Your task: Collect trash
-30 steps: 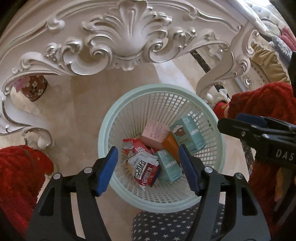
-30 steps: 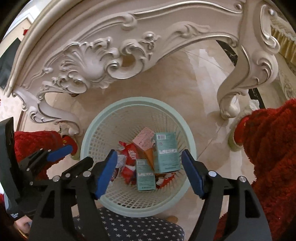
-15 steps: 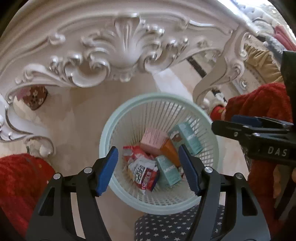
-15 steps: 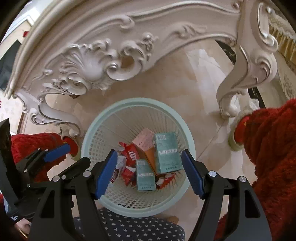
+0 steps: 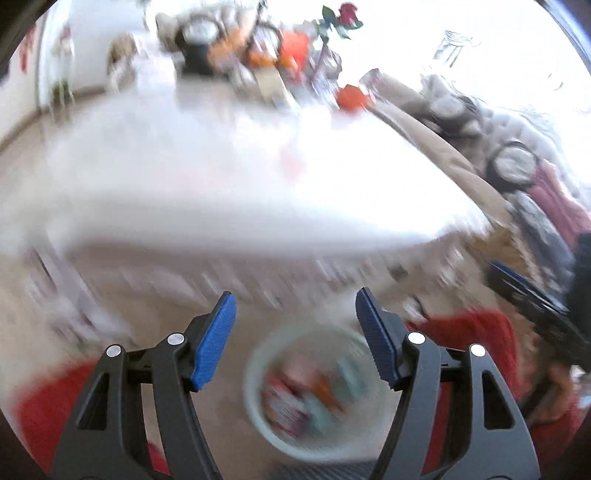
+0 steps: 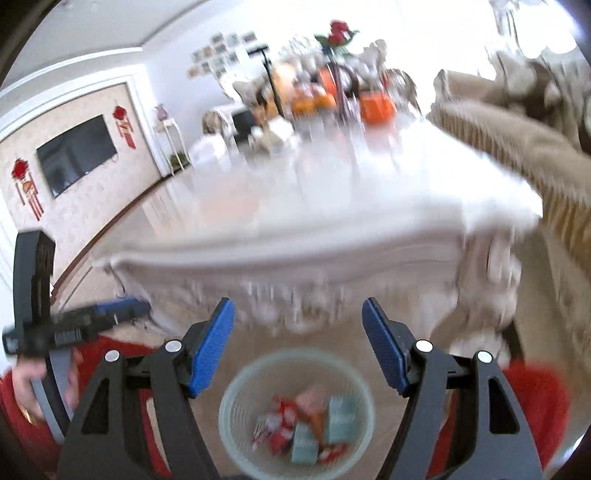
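**Both tools empty above the trash basket**

My left tool [image 5: 295, 314] is part open, its blue pads [image 5: 212, 350] well apart with nothing between them; the jaws have just been opening a little further. My right tool [image 6: 297, 323] is the same: part open, empty, jaws just widened slightly.

The pale green basket [image 6: 236, 435] stands on the tan floor [image 6: 266, 343] below and in front of both tools, seen between the fingers in each wrist view. The trash [image 6: 306, 424] lies inside it: red-and-white wrappers, teal cartons and a pink and an orange packet heaped on the bottom. From my left wrist the same basket [image 5: 255, 402] and its trash [image 5: 306, 398] are smeared by blur, so I cannot read any print.

Beyond the basket is the white carved desk [image 6: 332, 236], its top now in sight. At its far end stands a clutter of orange items and a red rose [image 6: 338, 31] on a tall stem; the blur hides what most of them are. A beige fringed cloth [image 6: 517, 147] lies to the right of the desk.

From my right wrist I see my left tool [image 6: 74, 325] at the left edge, held in my hand [image 6: 26, 384] with a red sleeve. A television [image 6: 75, 153] hangs on the wall at left.
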The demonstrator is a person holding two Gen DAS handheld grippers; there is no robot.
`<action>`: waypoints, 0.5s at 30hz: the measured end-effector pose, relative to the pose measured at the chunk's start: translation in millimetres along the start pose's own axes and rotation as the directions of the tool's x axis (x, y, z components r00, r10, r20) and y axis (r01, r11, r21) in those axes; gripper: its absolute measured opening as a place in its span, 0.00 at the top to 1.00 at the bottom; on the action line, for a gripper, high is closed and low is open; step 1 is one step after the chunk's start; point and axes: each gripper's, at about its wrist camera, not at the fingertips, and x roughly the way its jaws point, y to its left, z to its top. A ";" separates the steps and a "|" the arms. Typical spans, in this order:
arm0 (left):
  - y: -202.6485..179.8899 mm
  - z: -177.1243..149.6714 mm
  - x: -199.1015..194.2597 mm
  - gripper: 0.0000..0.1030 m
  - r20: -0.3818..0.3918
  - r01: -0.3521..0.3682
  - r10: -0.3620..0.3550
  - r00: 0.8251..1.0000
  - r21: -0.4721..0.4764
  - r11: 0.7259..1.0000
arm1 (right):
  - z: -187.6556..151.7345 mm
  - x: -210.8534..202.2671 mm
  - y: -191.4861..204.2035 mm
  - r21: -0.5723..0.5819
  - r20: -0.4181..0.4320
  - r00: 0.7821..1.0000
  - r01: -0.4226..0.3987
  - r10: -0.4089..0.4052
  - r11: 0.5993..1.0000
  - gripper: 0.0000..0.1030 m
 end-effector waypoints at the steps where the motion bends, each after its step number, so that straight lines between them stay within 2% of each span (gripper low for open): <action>1: 4.6 18.5 0.4 0.27 0.025 -0.048 0.047 0.999 0.021 0.999 | 11.3 3.5 -2.0 -0.006 0.008 1.000 0.000 0.001 1.000 0.29; 3: 15.6 59.8 8.1 0.27 0.094 -0.164 0.157 0.983 0.069 0.984 | 39.2 19.3 -7.1 -0.024 0.007 1.000 0.019 -0.019 1.000 0.25; 5: 28.1 100.3 26.4 0.27 0.109 -0.226 0.215 0.970 0.094 0.970 | 60.1 36.1 -10.2 -0.042 0.007 1.000 0.011 -0.011 0.999 0.25; 7: 38.5 138.0 50.3 0.27 0.104 -0.267 0.256 0.961 0.113 0.957 | 85.9 61.0 -12.8 -0.062 -0.001 1.000 0.025 -0.025 0.998 0.25; 11: 52.9 199.5 99.1 0.27 0.120 -0.310 0.293 0.949 0.167 0.936 | 139.7 116.3 -19.0 -0.085 -0.005 0.998 0.058 -0.059 0.995 0.25; 15: 61.4 242.3 152.3 0.27 0.117 -0.342 0.325 0.938 0.188 0.921 | 178.2 177.1 -33.3 -0.082 -0.063 0.996 0.050 -0.055 0.995 0.25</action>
